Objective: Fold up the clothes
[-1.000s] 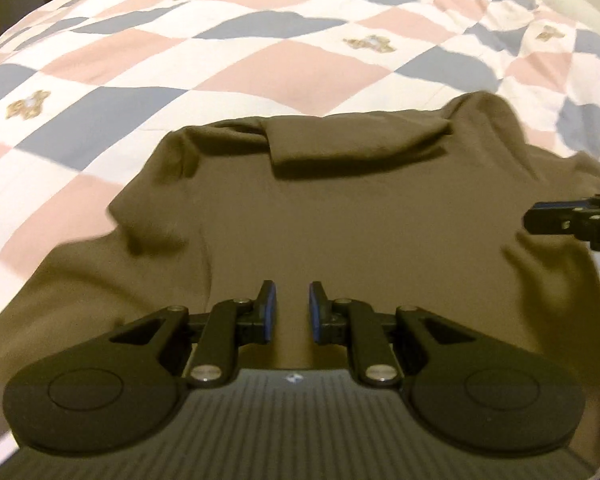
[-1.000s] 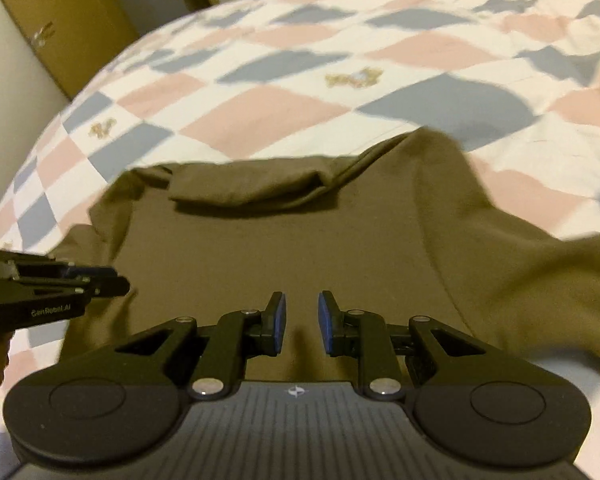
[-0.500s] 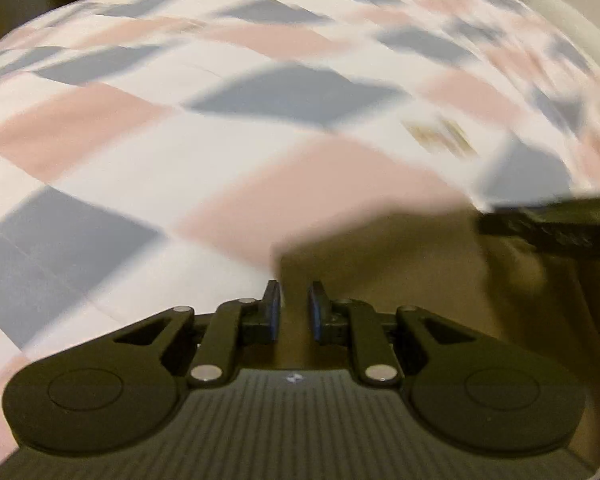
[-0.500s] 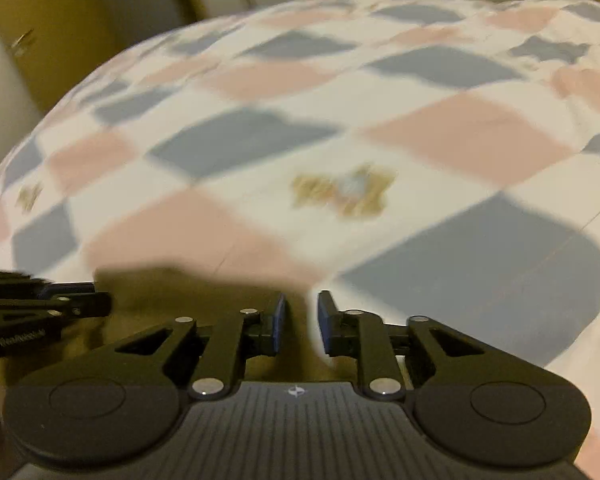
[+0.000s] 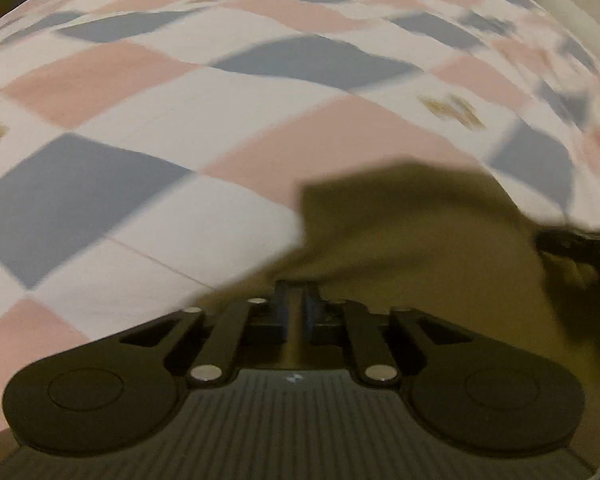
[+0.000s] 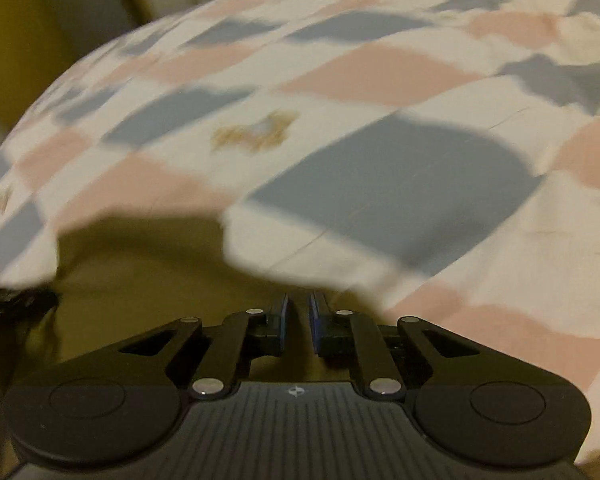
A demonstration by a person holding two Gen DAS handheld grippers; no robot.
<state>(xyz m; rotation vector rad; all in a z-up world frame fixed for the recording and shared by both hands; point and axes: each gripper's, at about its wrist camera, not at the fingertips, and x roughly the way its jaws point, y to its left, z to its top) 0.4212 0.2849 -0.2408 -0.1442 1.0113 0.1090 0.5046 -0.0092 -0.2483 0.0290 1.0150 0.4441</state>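
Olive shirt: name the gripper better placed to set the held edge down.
Left, narrowly. The left gripper pinches the olive shirt with cloth spread straight ahead of it; the right gripper seems to hold only its edge, with checked bedspread ahead.

No text, label, brand or number can be read in either view; motion blur smears everything, and only a tiny unreadable emblem marks each gripper body

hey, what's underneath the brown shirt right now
The checkered bedspread shows around and beyond the brown shirt, which both hand-held grippers hold. The shirt covers whatever lies directly beneath it, and the frames are blurred.
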